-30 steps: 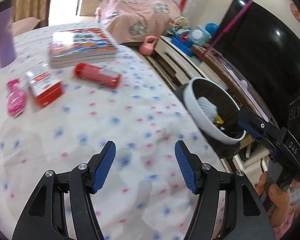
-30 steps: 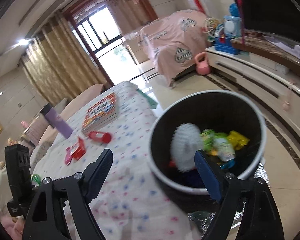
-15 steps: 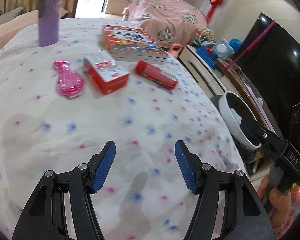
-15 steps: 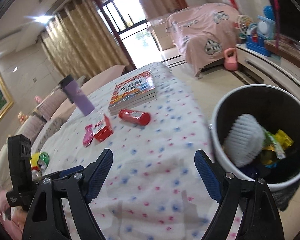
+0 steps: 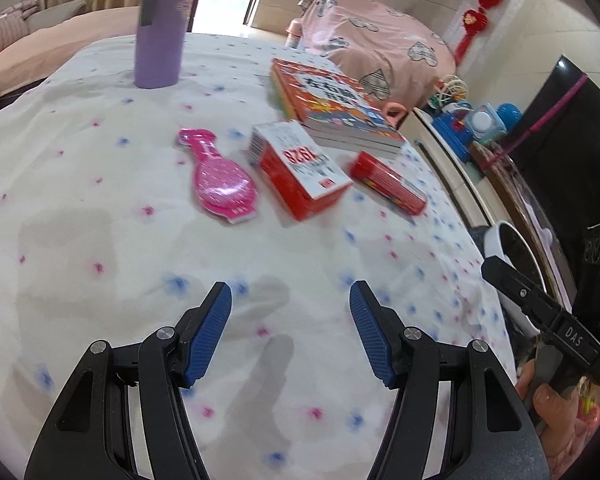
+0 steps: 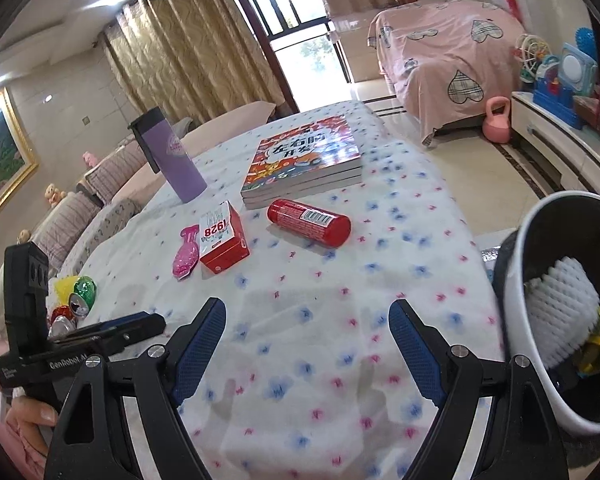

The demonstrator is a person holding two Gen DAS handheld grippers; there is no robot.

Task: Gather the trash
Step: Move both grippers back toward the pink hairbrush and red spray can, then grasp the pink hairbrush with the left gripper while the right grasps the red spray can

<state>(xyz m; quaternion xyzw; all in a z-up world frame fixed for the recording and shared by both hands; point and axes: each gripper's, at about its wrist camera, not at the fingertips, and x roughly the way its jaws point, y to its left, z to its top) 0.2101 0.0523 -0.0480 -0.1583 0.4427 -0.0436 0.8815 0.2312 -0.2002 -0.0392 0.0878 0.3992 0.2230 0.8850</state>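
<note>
A white-rimmed black trash bin (image 6: 540, 240) stands off the table's right edge and holds a white foam net (image 6: 560, 304) and wrappers; its rim shows in the left wrist view (image 5: 496, 240). On the dotted tablecloth lie a red can (image 6: 310, 222) (image 5: 386, 188), a red and white box (image 6: 222, 238) (image 5: 300, 172) and a pink packet (image 6: 186, 252) (image 5: 222, 184). My left gripper (image 5: 290, 332) is open and empty above the cloth. My right gripper (image 6: 306, 348) is open and empty, between the cloth and the bin.
A stack of books (image 6: 304, 164) and a purple bottle (image 6: 172, 156) stand farther back on the table. Crushed cans (image 6: 76, 296) lie off the table's left side. A pink covered sofa (image 6: 448, 52), a kettlebell (image 6: 498, 120) and a TV cabinet (image 6: 560, 152) lie beyond.
Both grippers have swung left, away from the bin and toward the items on the table. The bin has slid to the right edge of both views. Both stay open.
</note>
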